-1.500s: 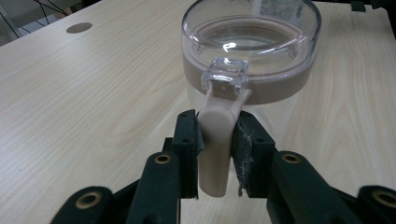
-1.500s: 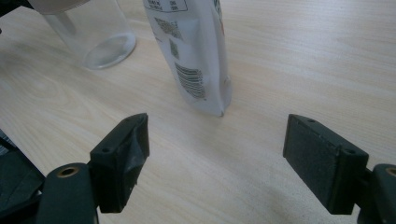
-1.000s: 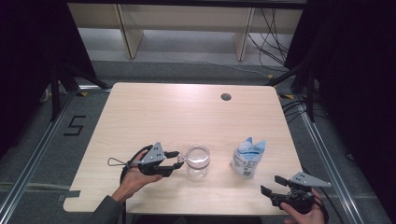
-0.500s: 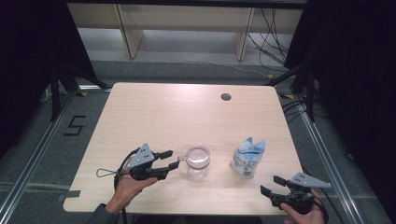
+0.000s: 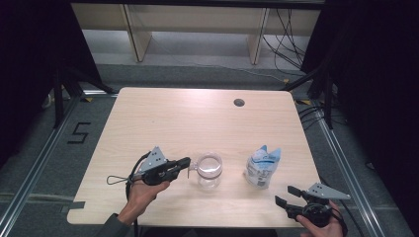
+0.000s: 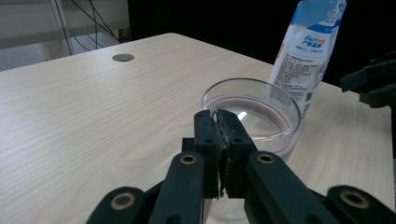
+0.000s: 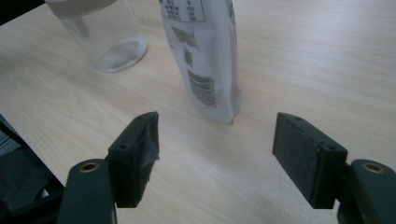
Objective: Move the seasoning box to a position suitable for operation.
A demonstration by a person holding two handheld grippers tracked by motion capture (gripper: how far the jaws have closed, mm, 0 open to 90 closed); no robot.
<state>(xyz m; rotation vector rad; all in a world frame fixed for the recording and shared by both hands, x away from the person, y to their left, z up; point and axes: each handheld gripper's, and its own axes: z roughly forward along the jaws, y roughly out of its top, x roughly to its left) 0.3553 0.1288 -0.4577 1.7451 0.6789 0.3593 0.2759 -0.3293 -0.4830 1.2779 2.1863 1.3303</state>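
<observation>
While the left gripper (image 5: 185, 161) sits at the glass jar (image 5: 209, 170), jaws pressed together on its rim. Right gripper (image 5: 288, 195) gapes wide, empty, near the upright pouch (image 5: 262, 166).

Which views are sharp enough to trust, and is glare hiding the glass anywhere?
High view: soft but even light, the glass cup readable. Left gripper view: the cup rim sharp with mild reflections, the left gripper slightly blurred. Right gripper view: the pouch a bit soft, no glare.
</observation>
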